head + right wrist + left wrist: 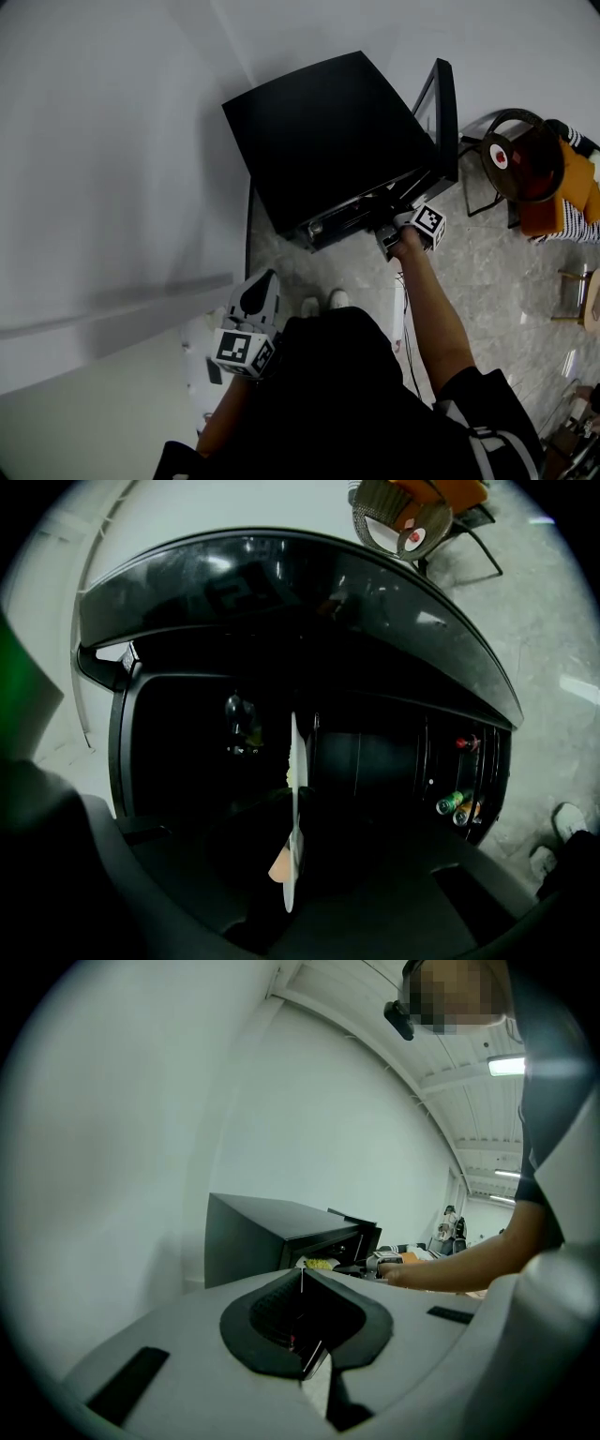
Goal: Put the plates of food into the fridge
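Right gripper view shows the plate (293, 752) edge-on, clamped between the right gripper's (389, 236) jaws. It sits at the open front of the black fridge (328, 131), with yellow food (319, 1264) on it. 2 cans (455, 803) lie in the door (442, 112). The left gripper (302, 1321), jaws together on nothing, hangs well back.

Our right gripper (398, 231) is at the open front of the black fridge (328, 131), its door (442, 112) swung out on the right. Our left gripper (259, 298) hangs well below the fridge, a white plate (199, 361) under it. A chair (525, 164) sits right of the fridge.
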### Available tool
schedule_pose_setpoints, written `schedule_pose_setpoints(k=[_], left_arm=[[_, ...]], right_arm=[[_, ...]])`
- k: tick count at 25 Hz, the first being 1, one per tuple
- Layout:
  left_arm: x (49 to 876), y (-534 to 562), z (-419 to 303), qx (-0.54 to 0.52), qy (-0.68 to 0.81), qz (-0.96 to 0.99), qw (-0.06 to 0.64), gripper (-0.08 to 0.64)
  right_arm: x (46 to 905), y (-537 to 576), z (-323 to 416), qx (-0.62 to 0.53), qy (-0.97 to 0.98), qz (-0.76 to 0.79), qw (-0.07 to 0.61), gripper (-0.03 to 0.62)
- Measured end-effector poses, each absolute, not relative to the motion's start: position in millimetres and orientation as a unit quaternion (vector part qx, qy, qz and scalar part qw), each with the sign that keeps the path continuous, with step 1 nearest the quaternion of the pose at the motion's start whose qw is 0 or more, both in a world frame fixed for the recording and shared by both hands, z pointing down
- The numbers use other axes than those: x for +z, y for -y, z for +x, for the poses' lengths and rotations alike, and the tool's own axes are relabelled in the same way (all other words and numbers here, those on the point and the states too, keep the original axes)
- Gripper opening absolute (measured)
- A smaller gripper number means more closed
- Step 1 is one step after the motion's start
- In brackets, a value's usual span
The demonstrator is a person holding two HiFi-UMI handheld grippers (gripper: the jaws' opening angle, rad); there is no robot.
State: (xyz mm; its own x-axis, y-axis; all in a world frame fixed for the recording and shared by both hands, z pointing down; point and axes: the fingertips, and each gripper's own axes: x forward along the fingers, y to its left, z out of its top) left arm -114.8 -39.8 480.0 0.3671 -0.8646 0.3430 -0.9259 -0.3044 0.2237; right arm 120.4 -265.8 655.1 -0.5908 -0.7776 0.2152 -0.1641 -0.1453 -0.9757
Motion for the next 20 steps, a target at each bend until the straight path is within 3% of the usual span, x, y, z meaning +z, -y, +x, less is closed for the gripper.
schedule_pose_setpoints(k=[20], left_arm=[[484, 38, -120, 0.079, 0.567, 0.795, 0.199, 0.023]], right_arm=[[652, 298, 101, -0.627, -0.614, -0.440, 0.192, 0.034]])
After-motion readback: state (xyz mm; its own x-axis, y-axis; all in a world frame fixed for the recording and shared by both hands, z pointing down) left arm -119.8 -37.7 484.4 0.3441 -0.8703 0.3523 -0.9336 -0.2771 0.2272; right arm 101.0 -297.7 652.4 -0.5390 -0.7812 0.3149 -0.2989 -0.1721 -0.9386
